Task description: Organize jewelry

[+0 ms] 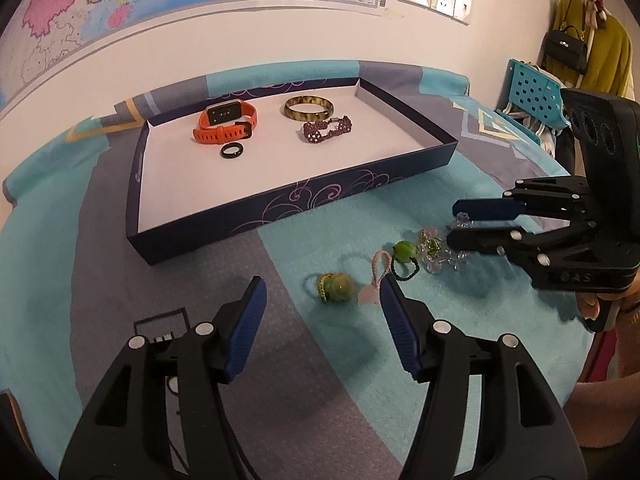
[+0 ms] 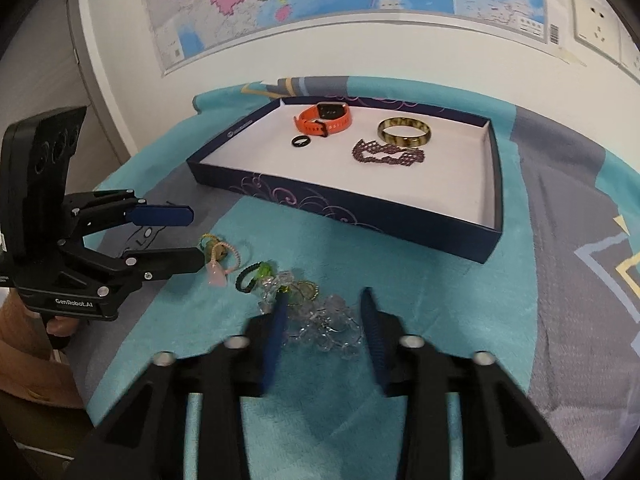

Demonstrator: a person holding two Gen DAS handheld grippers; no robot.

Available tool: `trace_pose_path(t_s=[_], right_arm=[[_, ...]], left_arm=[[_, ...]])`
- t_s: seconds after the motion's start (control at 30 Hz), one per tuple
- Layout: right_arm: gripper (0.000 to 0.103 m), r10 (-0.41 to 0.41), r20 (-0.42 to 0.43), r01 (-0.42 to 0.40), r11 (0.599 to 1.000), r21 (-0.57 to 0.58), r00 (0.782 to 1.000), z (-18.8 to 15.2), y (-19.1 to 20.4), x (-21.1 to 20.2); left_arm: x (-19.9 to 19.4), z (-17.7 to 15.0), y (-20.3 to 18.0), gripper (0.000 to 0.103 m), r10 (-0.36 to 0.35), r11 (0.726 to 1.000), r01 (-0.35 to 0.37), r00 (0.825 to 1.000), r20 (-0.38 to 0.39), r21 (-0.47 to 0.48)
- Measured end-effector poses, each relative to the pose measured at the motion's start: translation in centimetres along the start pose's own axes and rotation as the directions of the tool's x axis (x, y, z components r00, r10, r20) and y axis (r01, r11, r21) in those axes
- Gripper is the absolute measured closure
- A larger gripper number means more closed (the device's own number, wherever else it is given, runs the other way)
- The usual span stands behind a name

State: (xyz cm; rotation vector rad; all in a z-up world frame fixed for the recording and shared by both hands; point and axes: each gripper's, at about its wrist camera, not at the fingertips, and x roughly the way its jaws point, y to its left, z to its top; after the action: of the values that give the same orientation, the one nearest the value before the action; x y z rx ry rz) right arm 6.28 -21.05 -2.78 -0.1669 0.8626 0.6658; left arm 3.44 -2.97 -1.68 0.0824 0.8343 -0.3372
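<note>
Left gripper (image 1: 322, 308) hangs wide open and empty, short of the tray's (image 2: 344, 210) near wall, a green bead charm (image 1: 338, 286) between its fingers. Right of that, a clear crystal bracelet (image 2: 328, 320) lies on the cloth below the tray, its heap stretched roughly crosswise, no clear pointing end. Right gripper (image 2: 324, 312) straddles it, fingers spread wide, nothing gripped yet. Looks like the pick-up step: next calls for lowering, closing, then carrying to the tray.

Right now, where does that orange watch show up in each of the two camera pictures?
Left wrist view: orange watch lies in the tray, far left part, upper centre-left of picture.
Right wrist view: orange watch in the tray's far part, upper centre.
Shared landmark: black ring just in front of it.
</note>
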Motion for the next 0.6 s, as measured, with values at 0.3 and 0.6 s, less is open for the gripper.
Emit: trace_pose_path(t_s=[0.3, 0.6], right_arm=[[0.082, 0.037, 0.056, -0.039, 0.998, 0.045, 0.998, 0.2, -0.1, -1.9], [0.082, 0.124, 0.169, -0.148, 0.98, 0.136, 0.978, 2.0, -1.0, -4.8]], left_arm=[[-0.3, -0.3, 0.2, 0.043, -0.006, 1.0, 0.006, 1.0, 0.002, -0.019], [-0.6, -0.4, 0.1, 0.043, -0.018, 1.0, 0.019, 1.0, 0.009, -0.023]])
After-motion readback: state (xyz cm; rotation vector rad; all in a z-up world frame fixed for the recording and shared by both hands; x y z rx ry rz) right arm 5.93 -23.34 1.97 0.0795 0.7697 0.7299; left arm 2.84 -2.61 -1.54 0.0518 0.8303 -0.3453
